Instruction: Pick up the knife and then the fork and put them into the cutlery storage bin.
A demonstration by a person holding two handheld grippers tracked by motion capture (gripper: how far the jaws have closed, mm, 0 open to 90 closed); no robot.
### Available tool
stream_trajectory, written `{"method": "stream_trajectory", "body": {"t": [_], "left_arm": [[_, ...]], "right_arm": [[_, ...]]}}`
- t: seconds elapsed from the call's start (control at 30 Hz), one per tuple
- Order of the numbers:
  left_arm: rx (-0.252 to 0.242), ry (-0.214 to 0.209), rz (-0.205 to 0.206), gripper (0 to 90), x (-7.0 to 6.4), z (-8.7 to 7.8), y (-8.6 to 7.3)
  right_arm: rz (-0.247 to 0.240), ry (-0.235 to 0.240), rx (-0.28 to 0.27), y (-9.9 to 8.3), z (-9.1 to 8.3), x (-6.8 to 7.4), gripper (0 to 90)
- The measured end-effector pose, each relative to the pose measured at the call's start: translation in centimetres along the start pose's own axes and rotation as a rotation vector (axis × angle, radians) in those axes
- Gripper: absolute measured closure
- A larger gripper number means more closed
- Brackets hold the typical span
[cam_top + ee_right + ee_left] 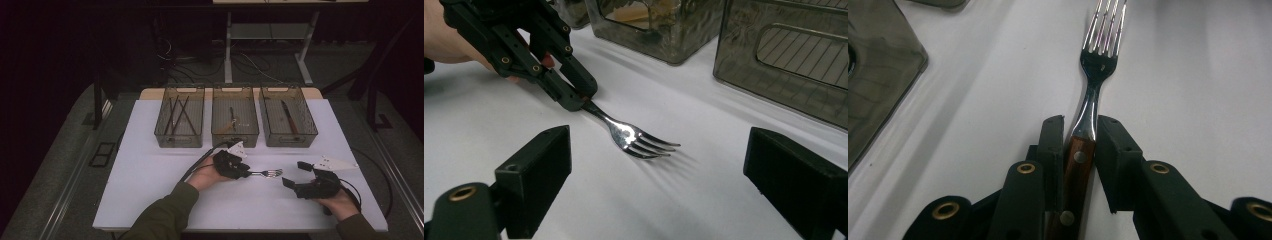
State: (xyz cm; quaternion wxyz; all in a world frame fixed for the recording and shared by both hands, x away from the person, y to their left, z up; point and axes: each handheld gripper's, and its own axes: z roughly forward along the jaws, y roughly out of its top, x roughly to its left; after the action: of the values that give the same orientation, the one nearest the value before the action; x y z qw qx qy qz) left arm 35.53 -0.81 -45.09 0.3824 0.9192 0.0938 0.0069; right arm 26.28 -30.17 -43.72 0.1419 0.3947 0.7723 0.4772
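Overhead, three bins (pixel 235 122) appear; close up, left gripper (pixel 1080 132) clamps the fork (pixel 1093 95) handle; right gripper (pixel 656 165) gapes, tines between.

room: dark, black walls | floor: grey carpet (pixel 60 165) | white flat table top (pixel 150 200) | far desk with pale metal legs (pixel 228 55) | black cables on floor (pixel 250 62) | light: dim

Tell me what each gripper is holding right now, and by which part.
The left gripper is shut on the fork, gripping its wooden handle near the metal neck, tines pointing away. The right gripper is open and holds nothing.
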Motion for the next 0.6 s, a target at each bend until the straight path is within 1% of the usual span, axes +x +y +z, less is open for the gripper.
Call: {"method": "stream_trajectory", "body": {"t": [0.03, 0.1, 0.13, 0.2, 0.23, 0.27, 0.33, 0.37, 0.4, 0.43, 0.47, 0.5, 0.53, 0.57, 0.6], "left_arm": [[-0.006, 0.004, -0.003, 73.7, -0.15, 0.08, 0.04], [0.004, 0.009, 0.01, 74.8, -0.22, 0.06, 0.07], [-0.002, 0.007, 0.005, 76.3, -0.29, 0.11, 0.07], [0.005, 0.013, 0.023, 77.4, -0.4, 0.1, 0.11], [0.001, 0.017, 0.016, 77.6, -0.47, 0.14, 0.14], [0.008, 0.019, 0.024, 77.6, -0.49, 0.11, 0.16], [0.009, 0.027, 0.026, 77.8, -0.58, 0.12, 0.18], [0.017, 0.03, 0.028, 77.8, -0.66, 0.07, 0.21], [0.005, 0.034, 0.014, 77.9, -0.77, 0.15, 0.21], [0.024, 0.03, 0.036, 78.0, -0.57, -0.01, 0.24], [0.004, 0.03, 0.01, 78.0, -0.69, 0.1, 0.19], [0.014, 0.024, 0.013, 78.0, -0.56, 0.0, 0.22], [0.009, 0.018, 0.005, 78.0, -0.52, -0.04, 0.2], [0.013, 0.018, 0.015, 77.9, -0.4, -0.19, 0.22], [0.023, 0.011, 0.012, 78.0, -0.37, -0.35, 0.23]], "right_arm": [[0.001, -0.001, 0.0, 0.0, 0.0, -0.01, 11.5], [0.001, -0.002, 0.0, 0.0, 0.02, -0.03, 11.5], [0.002, -0.002, 0.002, 0.0, 0.03, -0.03, 11.5], [0.002, -0.003, 0.003, 0.0, 0.07, -0.03, 11.5], [0.001, -0.004, 0.004, 0.0, 0.09, -0.02, 11.5], [0.001, -0.003, 0.005, 0.02, 0.07, -0.01, 11.5], [-0.002, -0.004, 0.002, 0.02, 0.08, 0.01, 11.5], [-0.004, -0.005, 0.003, 0.03, 0.09, 0.01, 11.5], [-0.003, -0.008, 0.006, 0.03, 0.08, 0.03, 11.5], [-0.005, -0.01, 0.008, 0.03, 0.1, 0.02, 11.5], [-0.009, -0.011, 0.008, 0.04, 0.09, 0.03, 11.5], [-0.012, -0.01, 0.007, 0.05, 0.09, 0.03, 11.5], [-0.012, -0.009, 0.007, 0.08, 0.1, 0.04, 11.5], [-0.013, -0.007, 0.006, 0.11, 0.1, 0.03, 11.5], [-0.007, -0.004, 0.006, 0.15, 0.09, 0.02, 11.5]]}}
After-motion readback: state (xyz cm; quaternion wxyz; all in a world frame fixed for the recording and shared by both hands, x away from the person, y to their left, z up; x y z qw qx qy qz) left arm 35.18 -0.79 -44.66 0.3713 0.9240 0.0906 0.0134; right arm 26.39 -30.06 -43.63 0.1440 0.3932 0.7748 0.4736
